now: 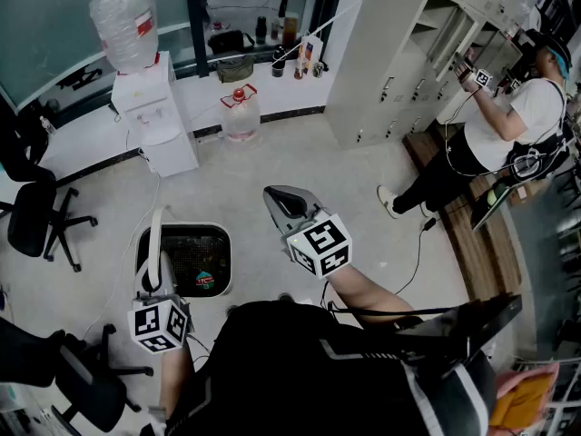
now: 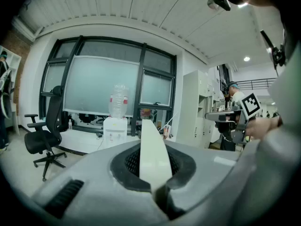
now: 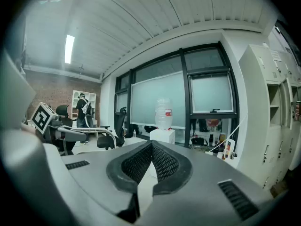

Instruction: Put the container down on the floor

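While the left gripper (image 1: 156, 266) clamps the white strap handle (image 2: 151, 154) of the white rectangular plastic container (image 1: 184, 231), the right gripper (image 3: 151, 147) is closed, empty.

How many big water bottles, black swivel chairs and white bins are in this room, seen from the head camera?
Clear plastic water bottles: 2
Black swivel office chairs: 2
White rectangular plastic container: 1
Total: 5
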Demonstrator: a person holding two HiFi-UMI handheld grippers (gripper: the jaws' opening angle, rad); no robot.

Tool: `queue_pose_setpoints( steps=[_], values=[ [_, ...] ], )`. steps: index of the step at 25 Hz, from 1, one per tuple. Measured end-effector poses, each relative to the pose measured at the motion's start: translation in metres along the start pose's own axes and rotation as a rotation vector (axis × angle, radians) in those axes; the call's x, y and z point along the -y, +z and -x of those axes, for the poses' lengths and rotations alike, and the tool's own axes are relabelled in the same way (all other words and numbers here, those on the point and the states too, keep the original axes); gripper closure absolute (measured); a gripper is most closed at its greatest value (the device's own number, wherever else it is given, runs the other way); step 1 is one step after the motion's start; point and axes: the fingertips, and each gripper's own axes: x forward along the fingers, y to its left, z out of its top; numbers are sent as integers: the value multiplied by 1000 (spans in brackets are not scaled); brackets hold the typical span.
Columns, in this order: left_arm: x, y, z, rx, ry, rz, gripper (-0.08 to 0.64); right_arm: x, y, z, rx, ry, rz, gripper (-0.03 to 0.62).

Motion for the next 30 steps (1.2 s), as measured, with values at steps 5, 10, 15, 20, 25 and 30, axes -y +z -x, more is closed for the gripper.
queue_pose_setpoints(
  steps=[5,10,15,20,25,30],
  values=[
    [0,-1,1,-1,-10,0,551,-7,-2,0,-5,-1,4,588],
    [0,0,1,2,-23,-9,551,-10,-1,-4,-9,0,7,588],
    [-2,3,2,2,-41,-36,551,-15,-2,-6,-13,2,-4,588],
    [-5,6,1,12,-81,-72,551,-25,-1,-13,-4,39,10,587],
    [-17,15,-5,26,-128,-78,551,-35,6,-26,3,51,34,586],
    [-31,16,-10,32,-188,-95,551,-56,2,-44,-21,80,47,586]
  ],
)
